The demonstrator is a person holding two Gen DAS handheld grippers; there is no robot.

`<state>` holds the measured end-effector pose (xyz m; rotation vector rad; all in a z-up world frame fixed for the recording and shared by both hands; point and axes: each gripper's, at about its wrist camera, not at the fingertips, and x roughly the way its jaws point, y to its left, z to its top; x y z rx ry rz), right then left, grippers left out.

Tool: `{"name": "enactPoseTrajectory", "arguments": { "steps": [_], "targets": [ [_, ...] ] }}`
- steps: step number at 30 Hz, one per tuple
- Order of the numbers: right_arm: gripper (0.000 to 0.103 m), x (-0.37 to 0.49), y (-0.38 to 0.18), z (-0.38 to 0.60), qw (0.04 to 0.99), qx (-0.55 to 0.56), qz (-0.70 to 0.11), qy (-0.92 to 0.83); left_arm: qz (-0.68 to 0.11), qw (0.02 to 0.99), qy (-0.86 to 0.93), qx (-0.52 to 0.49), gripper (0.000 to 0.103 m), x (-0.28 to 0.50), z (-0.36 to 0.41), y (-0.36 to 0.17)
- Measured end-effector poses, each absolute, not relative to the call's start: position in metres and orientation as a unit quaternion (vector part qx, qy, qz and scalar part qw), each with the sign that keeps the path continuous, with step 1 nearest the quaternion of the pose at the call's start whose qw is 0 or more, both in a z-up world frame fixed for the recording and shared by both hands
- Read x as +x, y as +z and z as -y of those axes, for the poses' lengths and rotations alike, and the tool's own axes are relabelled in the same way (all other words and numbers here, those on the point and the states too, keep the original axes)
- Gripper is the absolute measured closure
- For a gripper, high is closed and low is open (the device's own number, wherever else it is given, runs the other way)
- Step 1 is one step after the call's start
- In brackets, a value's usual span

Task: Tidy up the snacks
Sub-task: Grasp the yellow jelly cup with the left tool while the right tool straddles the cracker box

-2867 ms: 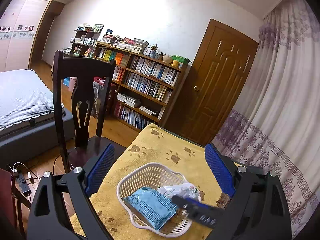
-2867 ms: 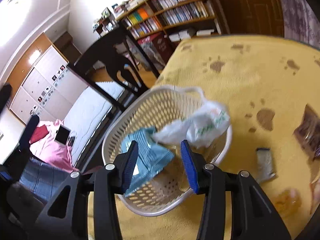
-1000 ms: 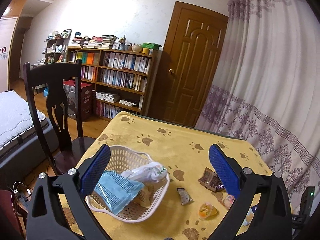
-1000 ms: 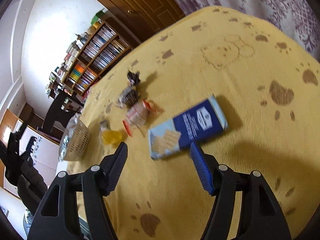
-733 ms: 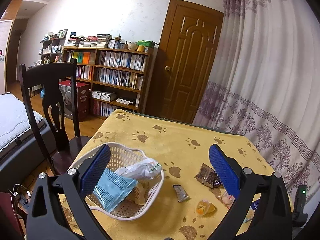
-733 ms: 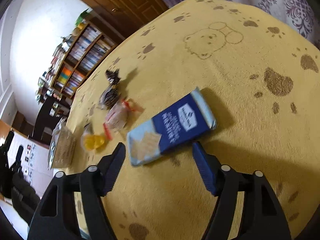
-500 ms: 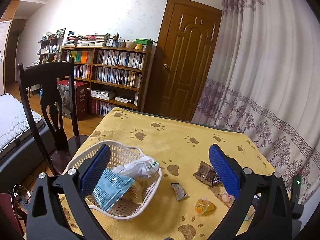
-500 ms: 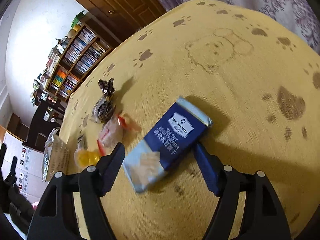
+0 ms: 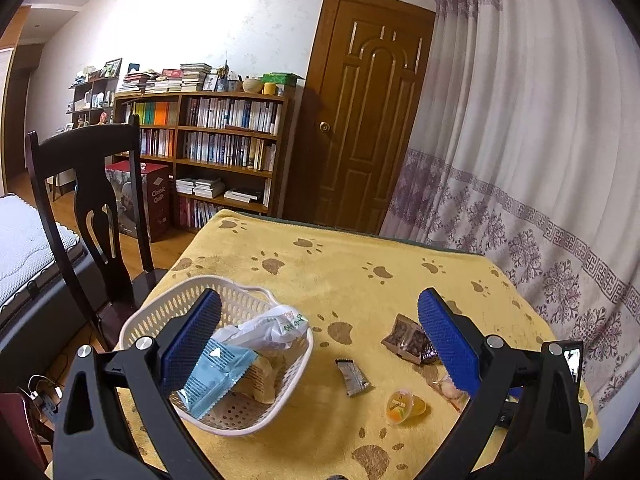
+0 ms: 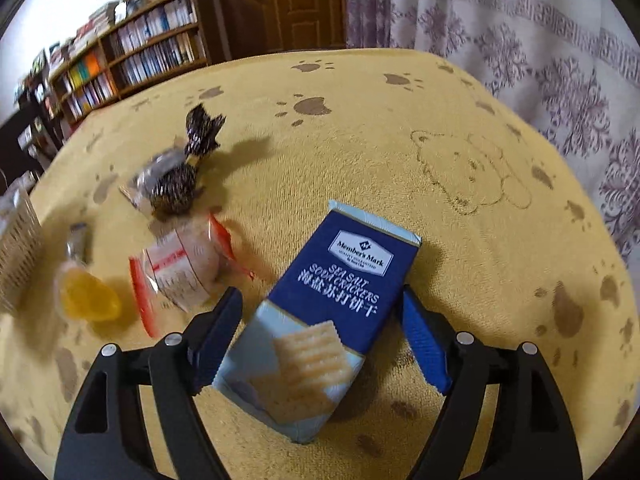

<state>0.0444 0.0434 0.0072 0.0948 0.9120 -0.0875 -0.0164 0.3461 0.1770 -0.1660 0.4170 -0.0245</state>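
While the right gripper (image 10: 320, 332) hangs low over the yellow paw-print cloth (image 10: 360, 128), its two blue pads stand spread on both sides of the blue cracker pack (image 10: 320, 320), which lies flat on the cloth between them. The left pad is just beside the pale lower edge of the pack and the right pad is near its dark blue side; I cannot tell if either pad is touching it. To the left of the pack lie a clear wrapper with red ends (image 10: 184, 276), an orange jelly cup (image 10: 90, 298) and two dark patterned packets (image 10: 188, 168), one behind the other. The corner of the white basket (image 10: 16, 248) shows at the left edge of this view. The left gripper (image 9: 316, 336) is held higher, above the near side of the table, with its jaws wide apart and nothing between them. From its camera the white basket (image 9: 160, 312) stands on the left part of the cloth, and it holds a light blue packet (image 9: 216, 376), a white bag with green print (image 9: 276, 328) and a pale yellowish item (image 9: 260, 376) under them. A small grey bar (image 9: 353, 377) lies on the cloth just to the right of the basket. Behind the table are a dark wooden chair (image 9: 92, 184), a bookshelf (image 9: 216, 152), a brown door (image 9: 364, 112) and a patterned curtain (image 9: 540, 160).
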Motion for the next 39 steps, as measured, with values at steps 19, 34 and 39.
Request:
{"name": "enactPoseTrajectory", "arguments": {
  "steps": [19, 34, 39],
  "targets": [
    [0.036, 0.003, 0.004, -0.009, 0.906, 0.045, -0.419, -0.046, -0.297, 0.949, -0.103, 0.004, 0.003, 0.004, -0.251, 0.106],
    [0.033, 0.002, 0.003, -0.008, 0.908, 0.052, -0.415, -0.037, -0.369, 0.921, -0.108, 0.060, 0.013, 0.035, -0.214, 0.040],
    [0.033, 0.001, 0.003, -0.008, 0.908, 0.051, -0.415, -0.038, -0.383, 0.915, -0.112, 0.063, 0.019, 0.045, -0.210, 0.033]
  ]
}}
